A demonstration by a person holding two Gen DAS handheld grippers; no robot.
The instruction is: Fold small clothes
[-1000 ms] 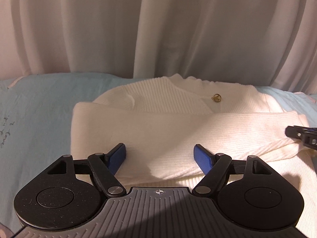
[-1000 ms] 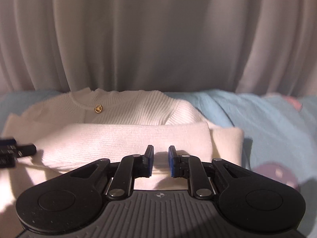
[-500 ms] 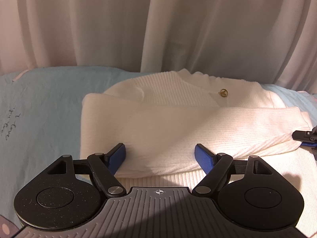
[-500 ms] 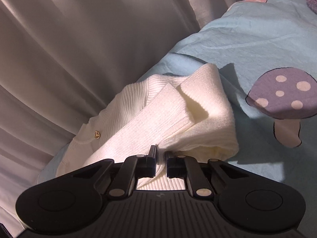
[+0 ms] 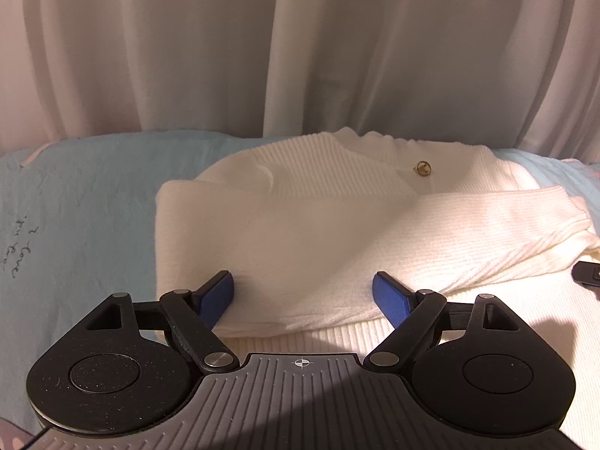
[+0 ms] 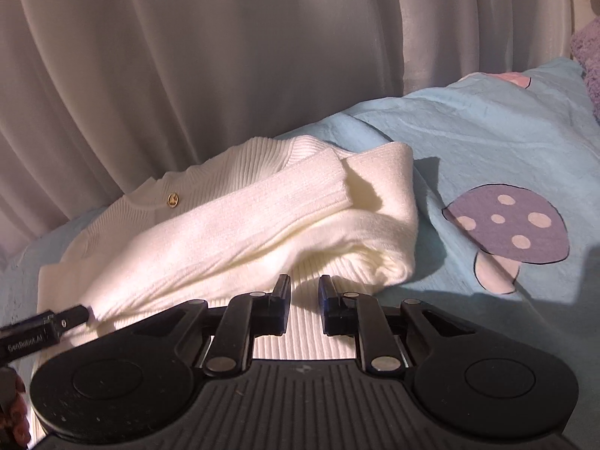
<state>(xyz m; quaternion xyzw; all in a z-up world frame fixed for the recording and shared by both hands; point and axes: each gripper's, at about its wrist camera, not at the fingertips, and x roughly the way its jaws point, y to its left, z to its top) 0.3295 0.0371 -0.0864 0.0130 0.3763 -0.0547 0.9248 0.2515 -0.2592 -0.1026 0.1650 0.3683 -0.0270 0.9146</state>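
A white ribbed knit cardigan (image 5: 300, 202) with a gold button (image 5: 423, 167) lies on the light blue bedsheet, both sleeves folded across its body. It also shows in the right wrist view (image 6: 232, 232). My left gripper (image 5: 303, 292) is wide open, its blue pads on either side of the folded left sleeve near the hem. My right gripper (image 6: 303, 292) stands slightly open and empty, just above the ribbed lower body, in front of the right sleeve fold. The left gripper's finger (image 6: 48, 322) shows at the right wrist view's left edge.
The blue bedsheet (image 6: 468, 142) carries a purple mushroom print (image 6: 510, 225) to the right of the cardigan and handwriting (image 5: 15, 251) to the left. White curtains (image 5: 300, 45) hang close behind the bed. A purple fuzzy item (image 6: 588, 52) sits at the far right.
My right gripper swung and tilted, then levelled, and its jaws parted a little, letting go of the fabric. The right sleeve now lies folded over. My left gripper drew back slightly, still open.
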